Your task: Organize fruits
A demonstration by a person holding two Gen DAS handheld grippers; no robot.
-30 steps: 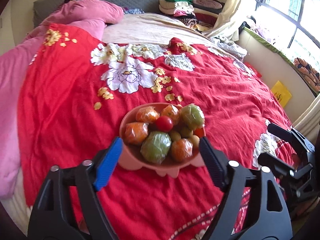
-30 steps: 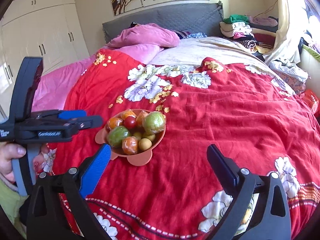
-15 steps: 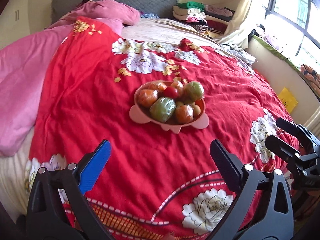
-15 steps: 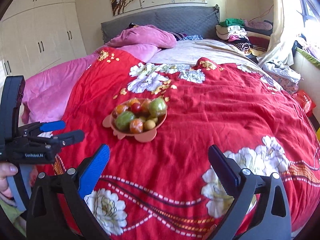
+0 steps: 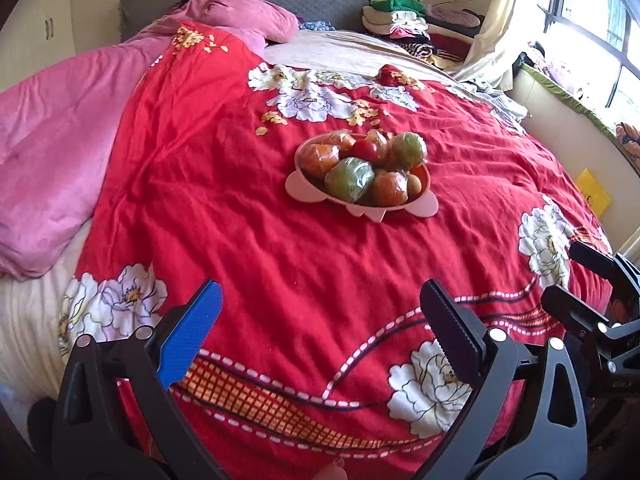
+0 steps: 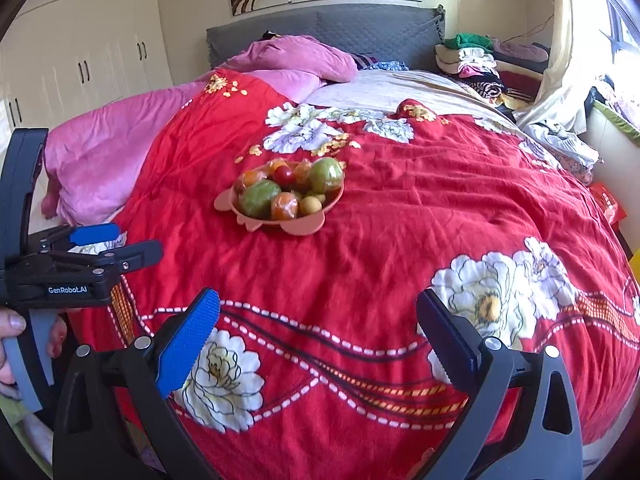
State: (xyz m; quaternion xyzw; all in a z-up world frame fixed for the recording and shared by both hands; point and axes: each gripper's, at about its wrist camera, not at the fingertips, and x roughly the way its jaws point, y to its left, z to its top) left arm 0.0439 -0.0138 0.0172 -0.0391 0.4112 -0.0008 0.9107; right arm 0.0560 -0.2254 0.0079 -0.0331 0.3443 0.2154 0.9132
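A pink bowl (image 5: 362, 202) heaped with fruit sits on the red floral bedspread (image 5: 248, 184), roughly in the middle of the bed, and serves as the landmark here. Inside the bowl, a large green fruit (image 5: 349, 178) in clear wrap lies at the near edge, with a wrapped orange fruit (image 5: 390, 189) touching it on one side and a second wrapped green fruit (image 5: 409, 149) at the far rim. A small red tomato (image 5: 365, 149) rests near the centre of the heap, and a small tan round fruit (image 6: 310, 205) sits by the near rim. The left gripper (image 5: 320, 312) is held well short of the bowl, above the bedspread, its jaws spread wide with nothing between them. The right gripper (image 6: 318, 316) is likewise well apart from the bowl on the near side, jaws wide apart and empty. In the right wrist view the left gripper (image 6: 116, 242) appears off to the bowl's left, held by a hand (image 6: 10, 340). Beyond the bowl lies a pink quilt (image 5: 56, 120) bunched along the left of the bed, a grey headboard (image 6: 320, 32) behind it, and folded clothes (image 6: 472, 60) stacked at the far right.
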